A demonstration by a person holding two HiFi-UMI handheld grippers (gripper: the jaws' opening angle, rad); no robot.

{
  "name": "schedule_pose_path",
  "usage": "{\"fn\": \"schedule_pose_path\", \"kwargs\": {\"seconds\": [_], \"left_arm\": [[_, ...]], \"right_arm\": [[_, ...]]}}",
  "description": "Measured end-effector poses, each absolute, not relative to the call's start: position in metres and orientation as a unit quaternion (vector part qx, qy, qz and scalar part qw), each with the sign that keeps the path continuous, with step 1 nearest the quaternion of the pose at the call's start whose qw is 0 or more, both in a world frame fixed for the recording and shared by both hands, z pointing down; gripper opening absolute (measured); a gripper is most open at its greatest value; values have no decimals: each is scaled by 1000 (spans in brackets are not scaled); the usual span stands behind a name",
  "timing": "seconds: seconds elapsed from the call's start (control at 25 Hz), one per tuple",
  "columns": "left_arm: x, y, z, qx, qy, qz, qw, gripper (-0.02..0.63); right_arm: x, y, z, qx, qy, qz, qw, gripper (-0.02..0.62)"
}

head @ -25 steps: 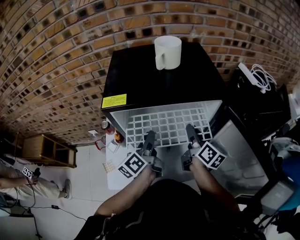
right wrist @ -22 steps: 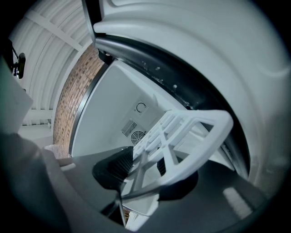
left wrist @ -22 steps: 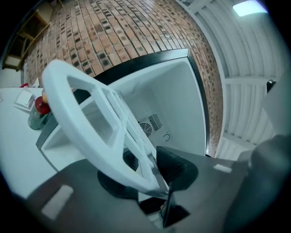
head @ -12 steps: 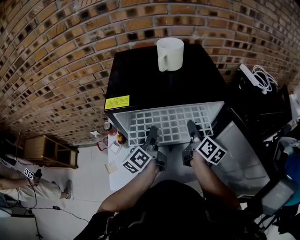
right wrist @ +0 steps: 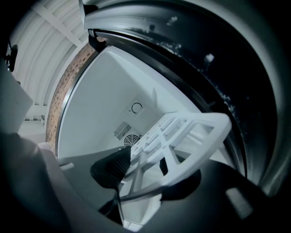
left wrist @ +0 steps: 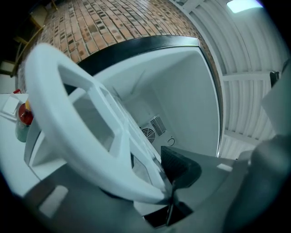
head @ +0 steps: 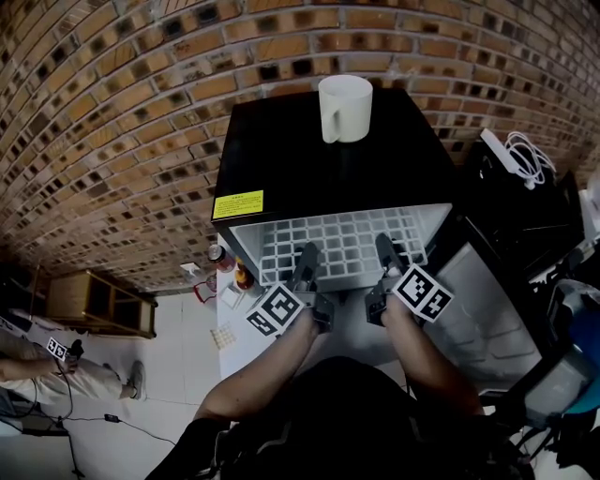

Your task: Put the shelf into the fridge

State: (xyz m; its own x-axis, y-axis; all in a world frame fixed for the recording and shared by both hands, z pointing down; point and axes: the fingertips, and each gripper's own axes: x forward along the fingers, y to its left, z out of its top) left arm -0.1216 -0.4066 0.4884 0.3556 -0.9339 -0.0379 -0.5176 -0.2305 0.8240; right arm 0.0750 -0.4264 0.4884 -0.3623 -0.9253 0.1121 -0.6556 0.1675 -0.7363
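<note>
fingers of the left gripper (head: 307,253) and right gripper (head: 385,244) have just been opening and stand spread around the shelf (head: 342,242) front rail, not pinching it. shelf lies level inside the fridge (head: 281,155), front edge at the opening.

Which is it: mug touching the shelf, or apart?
Apart. The head view shows the mug standing on the fridge top, with bare black top between it and the shelf in the opening below.

I see heavy fisheye bending the brick wall (head: 112,112) in the head view, lower corners falling dark. Gripper views are cool-toned and vignetted; the near shelf (left wrist: 82,123) blurs, a ceiling light (left wrist: 245,5) flares.
</note>
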Motion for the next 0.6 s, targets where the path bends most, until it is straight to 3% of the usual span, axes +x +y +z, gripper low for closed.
{"fn": "schedule_pose_path", "kwargs": {"seconds": [0.6], "left_arm": [[-130, -441, 487, 724, -515, -282, 362, 169]], "right_arm": [[70, -460, 489, -542, 735, -365, 178, 207]]}}
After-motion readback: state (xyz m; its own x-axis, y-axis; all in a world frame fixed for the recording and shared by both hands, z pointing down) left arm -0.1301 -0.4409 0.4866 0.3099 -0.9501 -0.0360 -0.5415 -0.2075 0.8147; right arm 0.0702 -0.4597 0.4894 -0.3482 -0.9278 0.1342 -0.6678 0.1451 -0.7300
